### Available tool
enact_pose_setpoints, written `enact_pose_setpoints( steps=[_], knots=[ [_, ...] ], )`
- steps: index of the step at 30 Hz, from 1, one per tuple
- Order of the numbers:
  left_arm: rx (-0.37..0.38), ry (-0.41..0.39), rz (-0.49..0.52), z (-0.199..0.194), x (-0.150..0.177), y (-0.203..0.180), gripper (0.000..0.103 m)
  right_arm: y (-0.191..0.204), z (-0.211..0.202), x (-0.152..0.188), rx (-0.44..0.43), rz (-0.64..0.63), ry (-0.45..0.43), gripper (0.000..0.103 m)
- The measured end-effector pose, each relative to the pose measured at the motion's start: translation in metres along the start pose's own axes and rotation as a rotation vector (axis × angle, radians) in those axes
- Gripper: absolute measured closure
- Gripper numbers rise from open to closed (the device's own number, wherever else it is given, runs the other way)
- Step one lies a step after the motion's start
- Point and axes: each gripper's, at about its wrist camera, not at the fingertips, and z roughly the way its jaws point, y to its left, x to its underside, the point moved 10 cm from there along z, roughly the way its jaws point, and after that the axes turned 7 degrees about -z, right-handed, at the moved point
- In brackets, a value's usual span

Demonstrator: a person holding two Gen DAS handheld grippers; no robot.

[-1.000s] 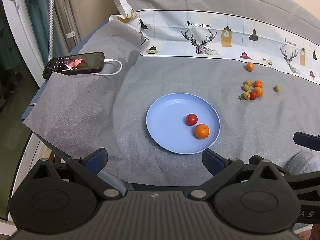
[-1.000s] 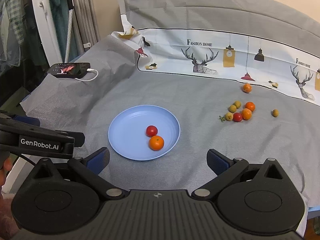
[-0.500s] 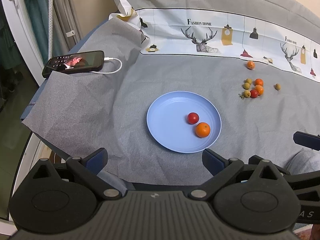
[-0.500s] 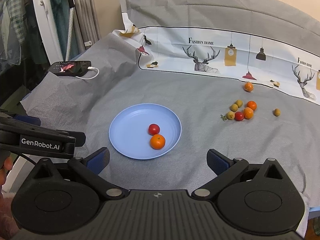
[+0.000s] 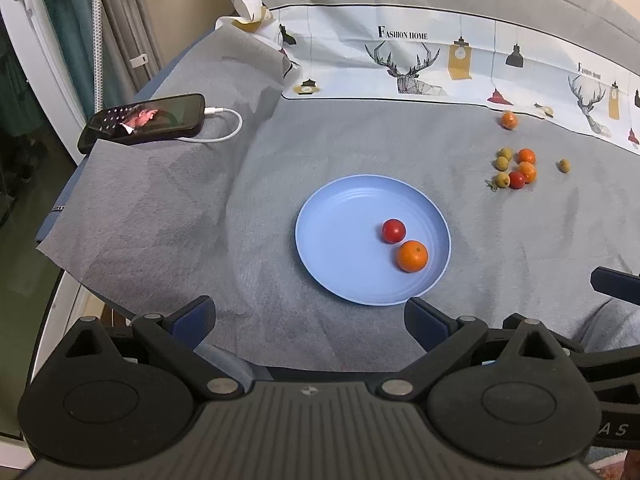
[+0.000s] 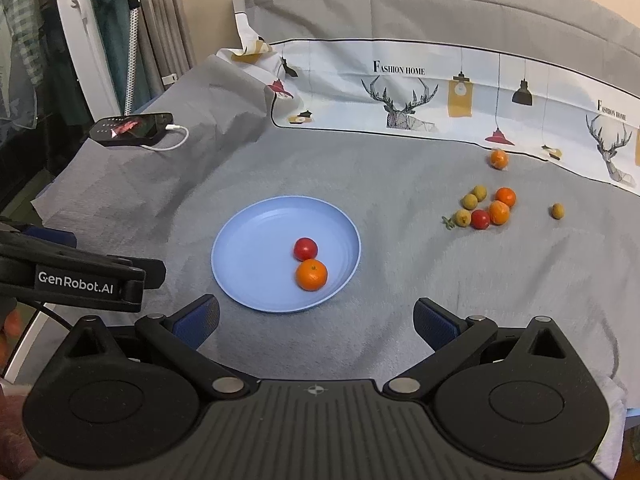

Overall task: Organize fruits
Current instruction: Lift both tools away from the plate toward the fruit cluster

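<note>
We note the left gripper (image 5: 308, 316) spread wide and empty, held low over the near edge of the grey cloth (image 5: 160, 208). The right gripper (image 6: 316, 316) is equally wide, gripping nothing, level beside it. Just ahead sits the blue plate (image 6: 248, 248) with a red tomato (image 6: 305, 249) touching an orange (image 6: 311, 275). Farther right, loose fruits (image 6: 486, 208) cluster on the cloth. Far left, a phone (image 5: 144, 122).

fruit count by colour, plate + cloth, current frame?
Orange: 4, one on the blue plate at, three on the cloth
Red: 2, one on the plate, one on the cloth
Yellow-green: 4, all on the cloth
Total: 10
</note>
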Motion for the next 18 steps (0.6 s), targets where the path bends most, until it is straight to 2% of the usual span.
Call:
enact_pose_setpoints(
  steps=[11, 18],
  knots=[
    [-0.012, 0.017, 0.003, 0.018, -0.023, -0.013, 0.002, -0.026, 0.016, 0.002, 0.022, 0.056, 0.02, 0.001],
    [0.005, 0.038, 0.047, 0.04, -0.042, -0.046, 0.002, -0.074, 0.028, 0.006, 0.096, 0.147, 0.023, 0.001]
  ],
)
